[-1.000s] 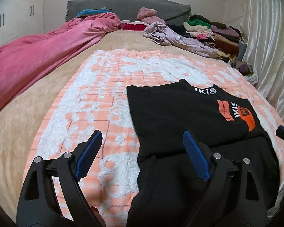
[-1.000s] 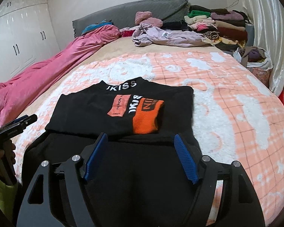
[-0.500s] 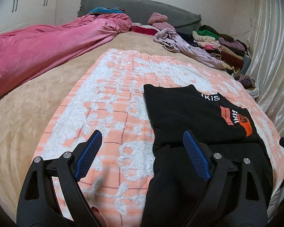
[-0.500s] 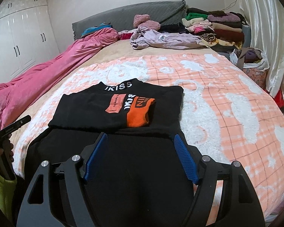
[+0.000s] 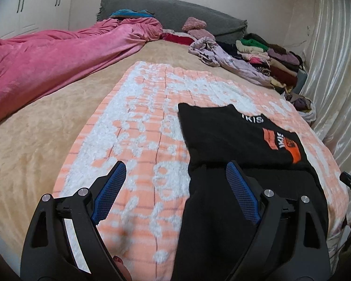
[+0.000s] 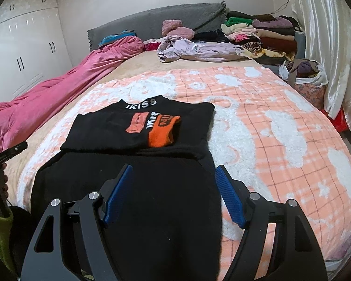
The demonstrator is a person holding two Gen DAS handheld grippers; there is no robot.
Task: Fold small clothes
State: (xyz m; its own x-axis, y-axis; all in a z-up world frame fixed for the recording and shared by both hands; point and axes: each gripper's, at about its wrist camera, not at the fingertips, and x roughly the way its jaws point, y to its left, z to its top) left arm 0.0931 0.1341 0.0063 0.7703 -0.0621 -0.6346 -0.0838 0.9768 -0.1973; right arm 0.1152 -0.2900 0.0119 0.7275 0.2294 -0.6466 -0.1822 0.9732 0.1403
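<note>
Shirt (image 6: 138, 128) beyond open right claw (image 6: 174, 175)

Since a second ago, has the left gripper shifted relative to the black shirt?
Yes. The left gripper has slid left: its right finger now sits at the black shirt's left edge, with mostly orange blanket between the open jaws.

A black top (image 6: 110, 131) lies flat on the peach-and-white blanket (image 6: 280, 126) spread over the bed, its collar pointing toward the headboard. White letters run across the collar, and an orange patch with white and black lettering sits on the chest. Its sides are folded in, so that the upper part forms a neat rectangle, with an orange cuff turned onto the front. Below that rectangle the lower part of the black cloth (image 5: 222, 234) spreads wider and reaches toward the near edge of the bed, smooth and unfolded.
</note>
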